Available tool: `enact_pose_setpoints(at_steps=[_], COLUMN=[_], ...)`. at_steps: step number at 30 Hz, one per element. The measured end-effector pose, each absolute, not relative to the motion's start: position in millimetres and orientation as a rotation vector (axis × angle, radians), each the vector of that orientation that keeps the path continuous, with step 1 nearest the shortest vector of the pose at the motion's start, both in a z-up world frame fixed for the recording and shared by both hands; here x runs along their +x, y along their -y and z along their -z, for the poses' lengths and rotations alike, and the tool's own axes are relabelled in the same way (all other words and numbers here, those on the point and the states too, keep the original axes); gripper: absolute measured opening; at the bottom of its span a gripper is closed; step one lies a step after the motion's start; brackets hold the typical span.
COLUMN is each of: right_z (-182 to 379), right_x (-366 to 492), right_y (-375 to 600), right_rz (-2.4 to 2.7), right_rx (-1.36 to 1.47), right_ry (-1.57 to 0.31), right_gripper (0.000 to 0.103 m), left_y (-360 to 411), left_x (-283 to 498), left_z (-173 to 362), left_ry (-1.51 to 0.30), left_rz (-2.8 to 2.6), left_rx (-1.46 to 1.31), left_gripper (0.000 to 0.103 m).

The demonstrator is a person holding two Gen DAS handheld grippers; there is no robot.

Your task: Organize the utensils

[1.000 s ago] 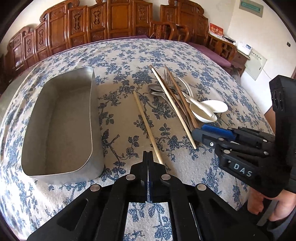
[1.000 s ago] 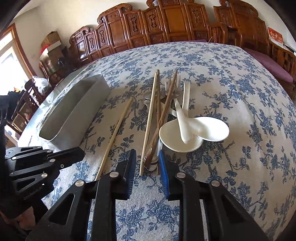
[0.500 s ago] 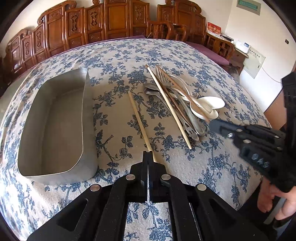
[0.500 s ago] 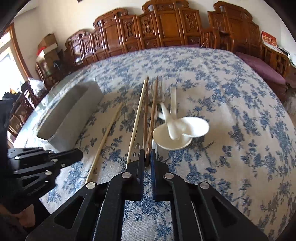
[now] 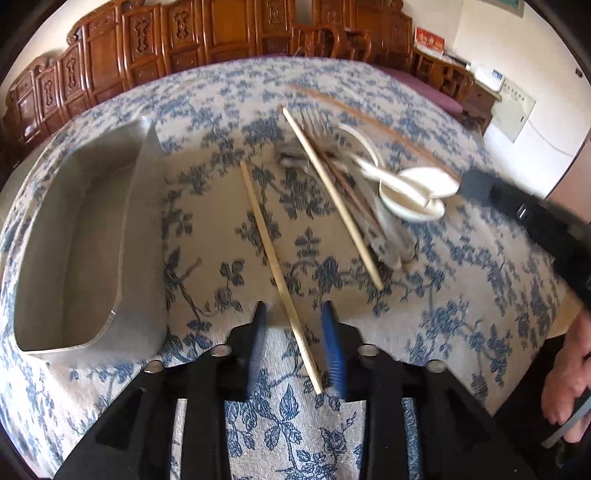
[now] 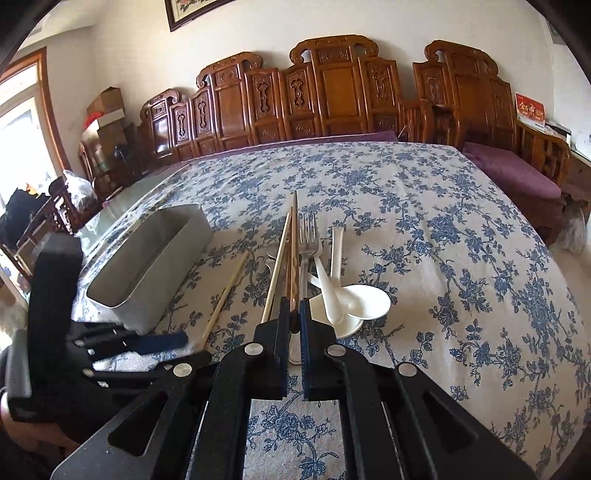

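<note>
Floral tablecloth (image 6: 461,236) is carrying an empty metal tray (image 5: 74,236) at left and a utensil pile (image 5: 369,192) at right. Left gripper (image 5: 295,347) is opening astride a lone pale chopstick (image 5: 275,266), untouched, likely the next pick. Right gripper (image 6: 294,317) is clamping a dark chopstick (image 6: 294,258), lifting it clear of the pile for the tray.

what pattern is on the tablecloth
Blue flowers and leaves on a white tablecloth, clearest in the right wrist view.

I'm in a home's living room. Carved wooden chairs (image 6: 332,92) line the wall behind my table (image 6: 461,258) with its floral cloth; a framed picture (image 6: 192,9) hangs above.
</note>
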State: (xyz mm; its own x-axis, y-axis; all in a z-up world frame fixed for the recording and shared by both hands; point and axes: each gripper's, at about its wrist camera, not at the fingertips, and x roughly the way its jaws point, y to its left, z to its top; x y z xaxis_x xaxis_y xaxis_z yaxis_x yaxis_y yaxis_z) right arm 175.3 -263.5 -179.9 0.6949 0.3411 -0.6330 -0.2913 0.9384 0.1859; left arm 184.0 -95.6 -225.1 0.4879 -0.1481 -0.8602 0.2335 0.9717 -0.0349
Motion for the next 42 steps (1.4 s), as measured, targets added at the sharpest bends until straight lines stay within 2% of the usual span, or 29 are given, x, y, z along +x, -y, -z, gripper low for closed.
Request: enact_pose_setpoints(at_steps=[3, 4, 10, 19, 26, 42], right_z=[179.1, 178.9, 174.6, 167.1, 149.7, 96.8], right_x=[175.7, 175.2, 173.4, 171.3, 165.1, 158.1], right_y=[263.3, 262.7, 261.5, 251.2, 250.9, 244.8], right_rz=[-0.354, -0.355, -0.365, -0.385, -0.361, -0.346], right_rx=[0.078, 0.079, 0.089, 0.075, 0.068, 0.029], right_ry=[-0.720, -0.718, -0.705, -0.685, -0.596, -0.445], right_gripper=[0.006, 0.006, 0.006, 0.006, 0.006, 0.005], left_y=[94.1, 91.1, 74.7, 53.1, 30.8, -23.1], left_x=[183.6, 184.3, 181.2, 173.9, 170.9, 184.3], left_z=[226.1, 226.0, 214.5, 167.0, 145.0, 140.9], left_ry=[-1.048, -1.059, -1.041, -0.944, -0.906, -0.939], left_rz=[0.213, 0.210, 0.193, 0.197, 0.171, 0.099], left_rx=[0.112, 0.100, 0.094, 0.060, 0.046, 0.058], left_gripper=[0.006, 0.004, 0.004, 0.004, 0.004, 0.004])
